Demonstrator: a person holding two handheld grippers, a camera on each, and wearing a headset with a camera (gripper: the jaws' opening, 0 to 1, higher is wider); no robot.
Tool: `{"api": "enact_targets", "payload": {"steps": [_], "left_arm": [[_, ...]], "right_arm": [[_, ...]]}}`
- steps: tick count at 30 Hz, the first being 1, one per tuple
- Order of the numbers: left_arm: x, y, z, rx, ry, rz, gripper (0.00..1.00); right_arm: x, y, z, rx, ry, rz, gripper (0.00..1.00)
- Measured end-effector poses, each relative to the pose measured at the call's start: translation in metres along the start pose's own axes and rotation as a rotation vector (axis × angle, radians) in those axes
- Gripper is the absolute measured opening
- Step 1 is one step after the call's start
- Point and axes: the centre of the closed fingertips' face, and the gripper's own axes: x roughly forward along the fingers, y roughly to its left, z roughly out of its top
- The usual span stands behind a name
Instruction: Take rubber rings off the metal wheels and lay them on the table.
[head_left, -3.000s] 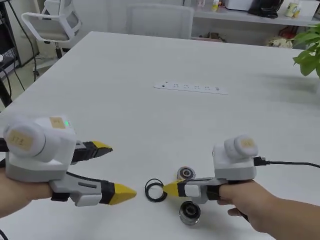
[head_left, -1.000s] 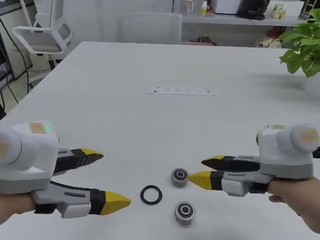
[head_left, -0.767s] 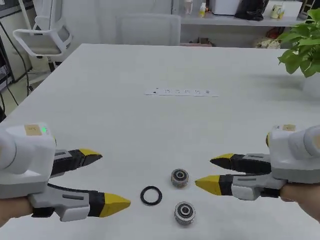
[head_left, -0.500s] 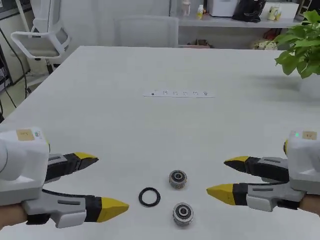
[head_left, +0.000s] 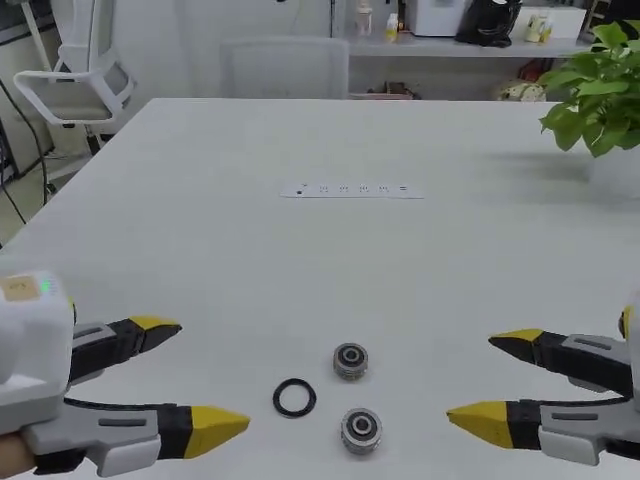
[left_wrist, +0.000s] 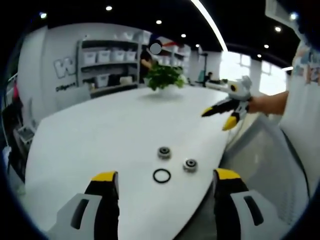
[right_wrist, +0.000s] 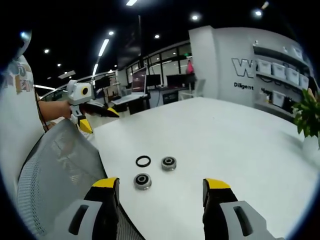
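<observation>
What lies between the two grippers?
Head view: a loose rubber ring, the farther metal wheel and the nearer metal wheel, between left gripper and right gripper.

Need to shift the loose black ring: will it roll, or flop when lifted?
The black ring lies flat on the table, so a push likely slides it, not rolls. It looks thin, so probably light and somewhat floppy.
</observation>
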Motion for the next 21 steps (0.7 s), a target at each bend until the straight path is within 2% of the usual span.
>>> {"api": "enact_targets", "payload": {"steps": [13, 17, 21], "left_arm": [[-0.006, 0.001, -0.005, 0.014, 0.003, 0.039, 0.78], [-0.003, -0.005, -0.010, 0.056, 0.033, 0.027, 0.78], [-0.002, -0.007, -0.013, 0.072, 0.044, 0.021, 0.78]], "right_arm": [[-0.008, 0.003, -0.010, -0.006, 0.024, -0.022, 0.69], [-0.010, 0.003, -0.011, 0.002, 0.021, -0.028, 0.69], [-0.011, 0.005, -0.014, 0.009, 0.021, -0.032, 0.69]]}}
